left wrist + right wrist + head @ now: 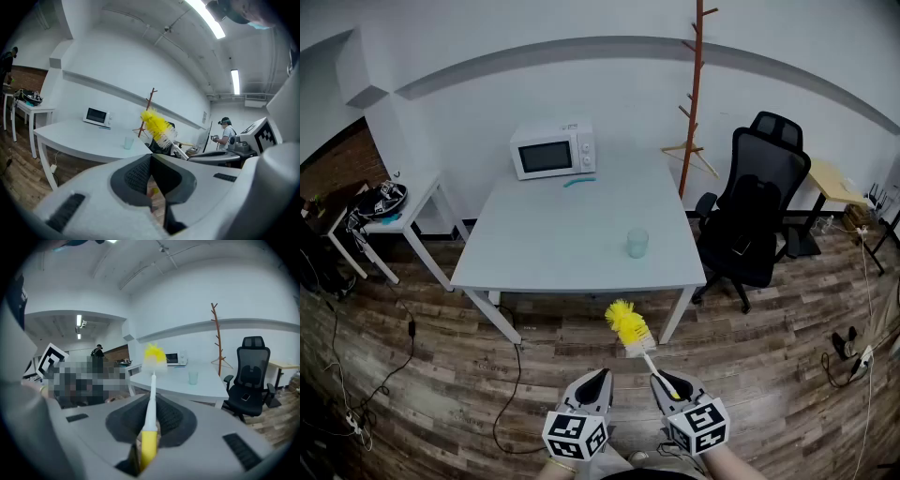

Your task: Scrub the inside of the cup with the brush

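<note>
Approach step: right gripper [662, 379] clamps the yellow brush [629, 327] by its handle, left gripper [601, 376] closed and empty, cup [637, 243] on white table [546, 246] well ahead; next, probably close in and open left to steady it.

1. Head view: high up and well back from the table [553, 234], facing forward and steeply down; the left gripper [599, 377] and right gripper [662, 379] sit at its bottom edge.
2. Left gripper view: low, close behind its own jaws, facing along them toward the far table; the right gripper shows at its right side.
3. Right gripper view: low, facing along its jaws and the brush [630, 325] toward the table.
4. All three views share the table, microwave [553, 148], cup [637, 243] and brush.
</note>
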Tool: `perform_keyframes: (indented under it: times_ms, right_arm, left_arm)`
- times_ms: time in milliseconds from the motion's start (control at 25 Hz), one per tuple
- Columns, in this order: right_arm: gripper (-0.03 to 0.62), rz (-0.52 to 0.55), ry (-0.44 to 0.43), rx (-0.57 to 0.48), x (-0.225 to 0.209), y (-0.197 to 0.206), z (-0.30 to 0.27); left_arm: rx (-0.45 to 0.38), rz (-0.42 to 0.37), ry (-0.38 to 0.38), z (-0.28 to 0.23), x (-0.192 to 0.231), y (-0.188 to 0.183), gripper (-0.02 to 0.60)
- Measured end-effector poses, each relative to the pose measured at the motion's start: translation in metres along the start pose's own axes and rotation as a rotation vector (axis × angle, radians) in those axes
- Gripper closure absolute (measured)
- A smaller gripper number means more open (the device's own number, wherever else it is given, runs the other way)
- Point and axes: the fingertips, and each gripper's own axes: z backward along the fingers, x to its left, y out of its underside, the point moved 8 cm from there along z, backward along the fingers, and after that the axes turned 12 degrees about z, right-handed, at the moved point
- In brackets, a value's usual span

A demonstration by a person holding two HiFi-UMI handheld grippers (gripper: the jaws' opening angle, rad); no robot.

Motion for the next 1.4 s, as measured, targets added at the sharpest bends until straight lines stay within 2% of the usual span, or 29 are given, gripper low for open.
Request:
perform_keyframes:
  times_ms: [200,400,640,840,960,1200,1400]
  right_arm:
    - [0.542,0.003,0.030,-0.024,-0.012,0.013,0.033]
    - [0.542,0.002,0.034,-0.049,-0.019,0.015,0.053]
    - [0.542,-0.001,0.023,-0.064,-0.014,0.023,0.067]
    - [0.542,-0.068,0.014,-0.071,-0.021,0.034,0.080]
    - [0.542,-0.084,0.030,-0.079,-0.024,0.039,0.084]
    - [0.542,-0.127,0.018,-0.080,-0.032,0.045,0.083]
    - [0.542,-0.070,0.026,-0.050,-0.037,0.041,0.075]
  left_arm:
    - [0.020,-0.020,0.020,0.002,-0.038,0.020,0.563]
    - [0.028,-0.050,0.034,0.003,-0.059,0.026,0.563]
    - [0.034,-0.064,0.033,0.005,-0.069,0.031,0.563]
    - [0.029,-0.071,0.036,0.004,-0.083,0.039,0.563]
    - [0.024,-0.050,0.037,0.003,-0.087,0.043,0.563]
    - [0.027,-0.057,0.026,-0.001,-0.091,0.046,0.563]
    - [0.030,-0.044,0.010,-0.010,-0.081,0.041,0.563]
